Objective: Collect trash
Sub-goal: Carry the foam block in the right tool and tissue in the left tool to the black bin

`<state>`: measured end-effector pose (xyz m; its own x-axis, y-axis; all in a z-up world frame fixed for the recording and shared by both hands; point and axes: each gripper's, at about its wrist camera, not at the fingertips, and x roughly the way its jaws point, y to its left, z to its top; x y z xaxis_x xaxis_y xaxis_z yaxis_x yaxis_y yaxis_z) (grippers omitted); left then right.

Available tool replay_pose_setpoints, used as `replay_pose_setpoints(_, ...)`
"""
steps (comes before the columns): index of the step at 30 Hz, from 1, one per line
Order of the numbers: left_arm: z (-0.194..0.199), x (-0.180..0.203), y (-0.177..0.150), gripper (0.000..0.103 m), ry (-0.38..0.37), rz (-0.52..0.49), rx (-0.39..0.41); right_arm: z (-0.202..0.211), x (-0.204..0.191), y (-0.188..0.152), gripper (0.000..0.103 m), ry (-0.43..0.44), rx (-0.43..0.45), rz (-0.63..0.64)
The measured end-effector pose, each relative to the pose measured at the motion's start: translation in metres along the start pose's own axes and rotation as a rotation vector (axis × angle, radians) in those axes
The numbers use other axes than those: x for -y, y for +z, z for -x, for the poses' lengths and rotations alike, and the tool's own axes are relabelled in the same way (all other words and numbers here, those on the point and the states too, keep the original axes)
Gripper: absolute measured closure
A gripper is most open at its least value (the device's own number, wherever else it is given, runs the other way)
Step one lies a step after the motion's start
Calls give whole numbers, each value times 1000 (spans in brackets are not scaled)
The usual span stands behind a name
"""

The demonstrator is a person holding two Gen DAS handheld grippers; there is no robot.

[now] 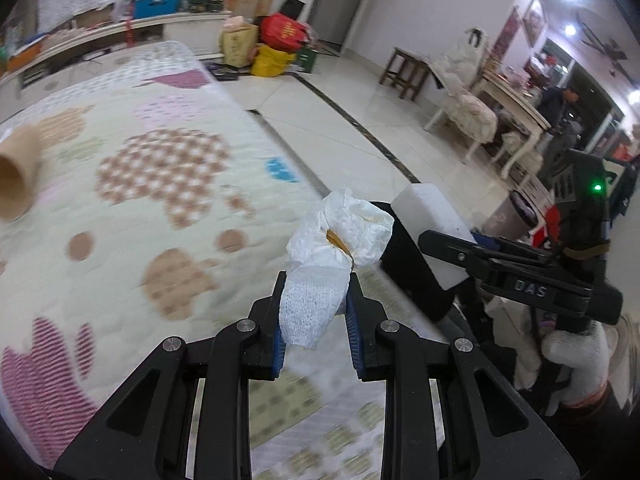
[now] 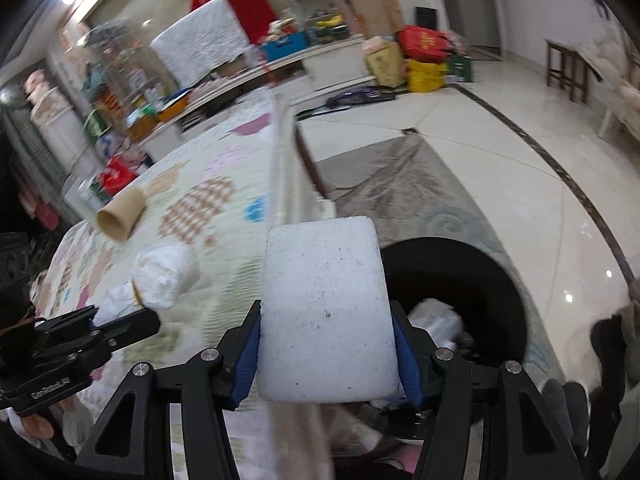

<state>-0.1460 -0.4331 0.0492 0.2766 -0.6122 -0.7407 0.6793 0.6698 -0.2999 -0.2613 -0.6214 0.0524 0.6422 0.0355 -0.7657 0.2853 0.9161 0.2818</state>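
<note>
My left gripper point(image 1: 316, 300) is shut on a crumpled white tissue point(image 1: 340, 236) with a brownish stain, held over the right edge of the patterned quilt point(image 1: 140, 184). My right gripper point(image 2: 326, 340) is shut on a white foam block point(image 2: 326, 312), seen from the left wrist view as a white slab point(image 1: 436, 224) above a black bin point(image 1: 416, 268). In the right wrist view the black bin point(image 2: 472, 276) stands on the floor just beyond the block, with pale trash inside. The left gripper point(image 2: 132, 324) and its tissue point(image 2: 164, 276) show at the left there. A cardboard tube point(image 2: 120, 216) lies on the quilt.
The cardboard tube point(image 1: 16, 176) sits at the quilt's left edge. A grey rug point(image 2: 400, 184) lies under the bin on a glossy tiled floor point(image 1: 360, 112). Boxes and red and yellow bags point(image 1: 276, 44) are piled at the far wall; a wooden stool point(image 1: 404, 68) and table stand right.
</note>
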Motion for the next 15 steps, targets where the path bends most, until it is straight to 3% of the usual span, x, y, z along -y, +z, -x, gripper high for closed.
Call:
replay_pose_setpoints(4, -17, 18, 7, 80, -37, -28, -23, 2, 30, -3, 47, -35, -4, -62)
replay_pose_setpoints(15, -60, 43, 22, 80, -106, -6, -113, -1, 63, -7, 47, -57, -8, -123)
